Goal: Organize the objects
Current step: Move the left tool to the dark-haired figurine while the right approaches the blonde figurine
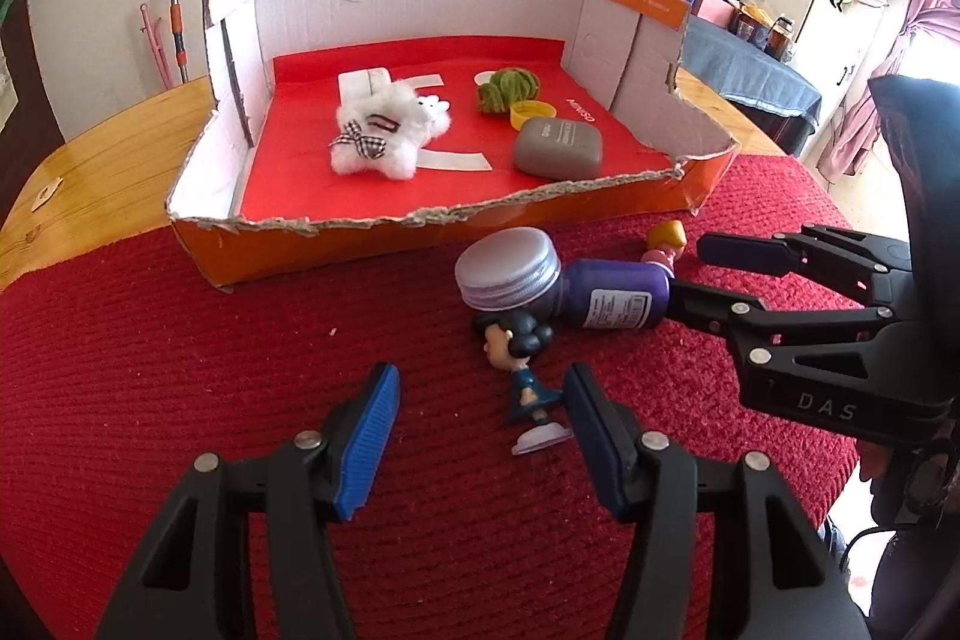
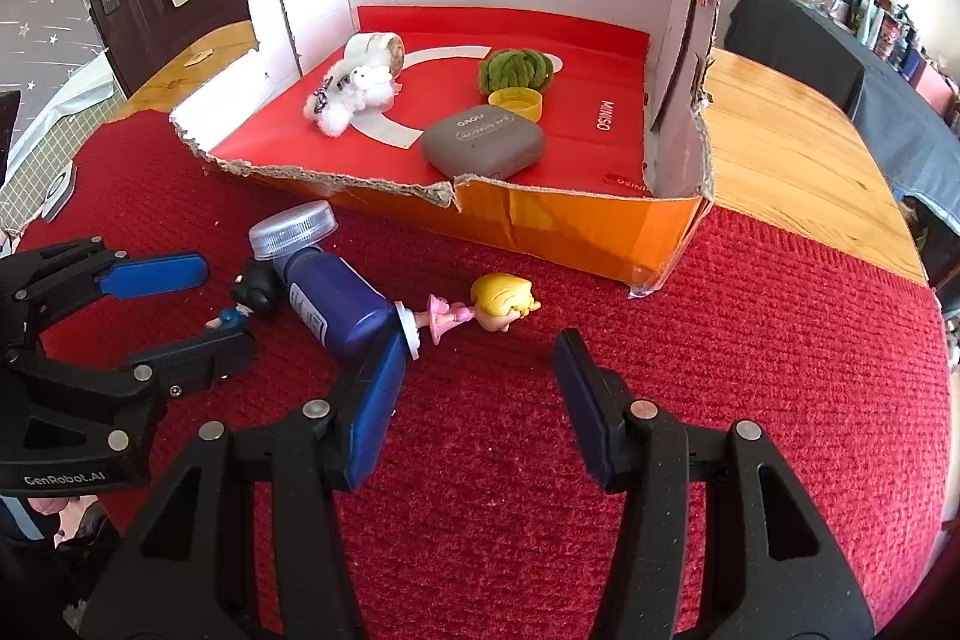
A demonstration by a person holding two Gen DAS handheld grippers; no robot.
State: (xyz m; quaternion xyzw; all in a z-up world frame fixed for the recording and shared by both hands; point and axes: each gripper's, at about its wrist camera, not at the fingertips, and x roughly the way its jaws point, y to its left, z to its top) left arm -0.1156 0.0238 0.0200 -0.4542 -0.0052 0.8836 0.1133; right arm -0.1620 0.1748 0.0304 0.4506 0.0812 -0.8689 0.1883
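A purple bottle [image 1: 612, 295] with a silver cap lies on the red mat, also in the right wrist view [image 2: 336, 304]. A dark-haired figurine [image 1: 525, 358] [image 2: 252, 292] lies in front of it. A blonde figurine [image 2: 486, 307] [image 1: 666, 244] lies beside the bottle. My left gripper [image 1: 480, 421] [image 2: 204, 304] is open, its right finger touching the dark-haired figurine's base. My right gripper [image 2: 480, 394] [image 1: 708, 274] is open and empty, its left finger next to the bottle's bottom.
An orange cardboard box [image 1: 420, 232] [image 2: 570, 220] with a red floor stands behind, holding a white plush [image 1: 384, 130], a green plush [image 1: 507, 91], a yellow lid [image 1: 531, 112], a grey case [image 1: 558, 148] and a tape roll [image 2: 378, 46]. The wooden table [image 2: 780, 142] extends right.
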